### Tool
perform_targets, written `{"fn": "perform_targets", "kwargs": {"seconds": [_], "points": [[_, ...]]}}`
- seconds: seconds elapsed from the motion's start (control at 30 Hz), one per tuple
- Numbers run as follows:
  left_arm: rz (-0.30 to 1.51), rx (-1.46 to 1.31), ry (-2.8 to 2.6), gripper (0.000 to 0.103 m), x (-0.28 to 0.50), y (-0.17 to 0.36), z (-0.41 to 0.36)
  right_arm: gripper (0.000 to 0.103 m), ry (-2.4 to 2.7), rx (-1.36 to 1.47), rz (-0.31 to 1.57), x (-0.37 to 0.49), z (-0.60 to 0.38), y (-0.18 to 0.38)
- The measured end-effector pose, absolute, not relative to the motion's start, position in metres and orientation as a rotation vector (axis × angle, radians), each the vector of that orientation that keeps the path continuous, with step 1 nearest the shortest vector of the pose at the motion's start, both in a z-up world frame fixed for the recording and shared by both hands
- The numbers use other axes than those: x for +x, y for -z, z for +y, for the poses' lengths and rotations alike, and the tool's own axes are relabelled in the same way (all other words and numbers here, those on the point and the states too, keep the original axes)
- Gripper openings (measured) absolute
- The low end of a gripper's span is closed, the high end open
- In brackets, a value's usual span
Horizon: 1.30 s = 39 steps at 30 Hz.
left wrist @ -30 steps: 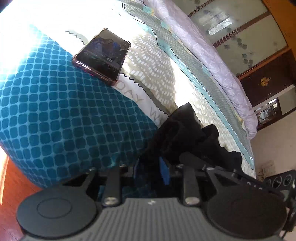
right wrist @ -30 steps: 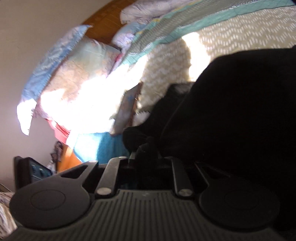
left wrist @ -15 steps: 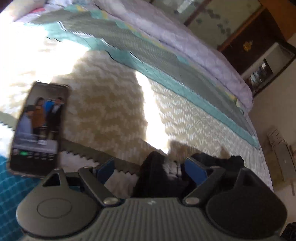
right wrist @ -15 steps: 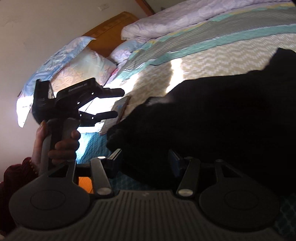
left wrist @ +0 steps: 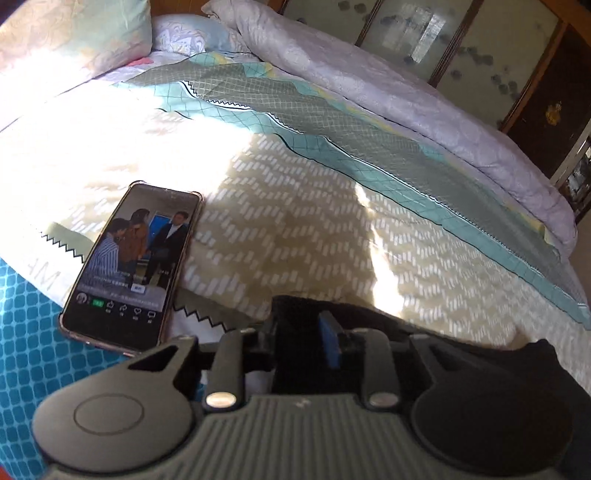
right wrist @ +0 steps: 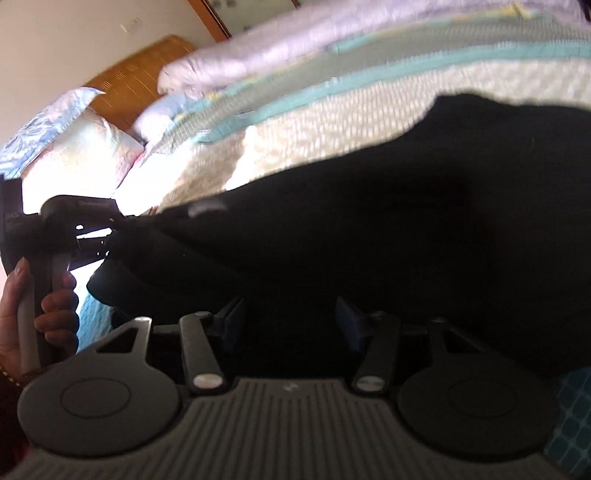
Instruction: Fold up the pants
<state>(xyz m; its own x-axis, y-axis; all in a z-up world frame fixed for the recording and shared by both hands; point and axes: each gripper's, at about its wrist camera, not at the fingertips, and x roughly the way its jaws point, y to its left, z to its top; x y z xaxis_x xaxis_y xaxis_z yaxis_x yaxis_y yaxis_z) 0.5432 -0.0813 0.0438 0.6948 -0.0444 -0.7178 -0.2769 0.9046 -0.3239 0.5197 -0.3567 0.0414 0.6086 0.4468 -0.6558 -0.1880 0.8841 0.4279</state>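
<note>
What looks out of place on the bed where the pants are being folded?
A phone lies on the bedspread with its screen lit and a video showing, just left of the black pants that the left gripper holds. It has no part in folding and lies close to the cloth.

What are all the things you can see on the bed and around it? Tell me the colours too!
pants: one, black, spread on the bed's near edge
phone: one, dark, screen lit, left of the pants
bedspread: one, beige, teal and green, covering the bed
quilt: one, lilac, bunched along the far side
pillows: two, pastel, at the headboard
headboard: one, wooden
left gripper: black, shut on the pants
right gripper: black, open over the pants
</note>
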Motion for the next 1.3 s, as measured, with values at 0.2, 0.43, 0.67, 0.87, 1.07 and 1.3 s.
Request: {"fn": "perform_targets", "kwargs": {"seconds": [0.2, 0.43, 0.67, 0.87, 1.07, 1.3], "points": [[0.663, -0.559, -0.119, 0.047, 0.505, -0.096, -0.055, 0.057, -0.451, 0.3, 0.72, 0.508, -0.35, -0.074], [0.714, -0.43, 0.104, 0.044, 0.497, -0.102, -0.125, 0.056, -0.587, 0.392, 0.901, 0.531, -0.308, -0.04], [0.916, -0.218, 0.009, 0.036, 0.495, -0.047, -0.154, 0.054, -0.568, 0.378, 0.806, 0.512, -0.358, -0.073], [0.863, -0.318, 0.018, 0.04, 0.479, -0.077, -0.146, 0.055, -0.159, 0.443, 0.649, 0.474, -0.53, -0.095], [0.855, -0.259, 0.114, 0.043, 0.509, -0.088, -0.201, 0.049, 0.34, 0.488, 0.522, 0.451, -0.697, -0.097], [1.01, -0.22, 0.136, 0.043, 0.534, -0.046, -0.248, 0.021, 0.317, 0.784, 0.649, 0.512, -0.798, -0.037]]}}
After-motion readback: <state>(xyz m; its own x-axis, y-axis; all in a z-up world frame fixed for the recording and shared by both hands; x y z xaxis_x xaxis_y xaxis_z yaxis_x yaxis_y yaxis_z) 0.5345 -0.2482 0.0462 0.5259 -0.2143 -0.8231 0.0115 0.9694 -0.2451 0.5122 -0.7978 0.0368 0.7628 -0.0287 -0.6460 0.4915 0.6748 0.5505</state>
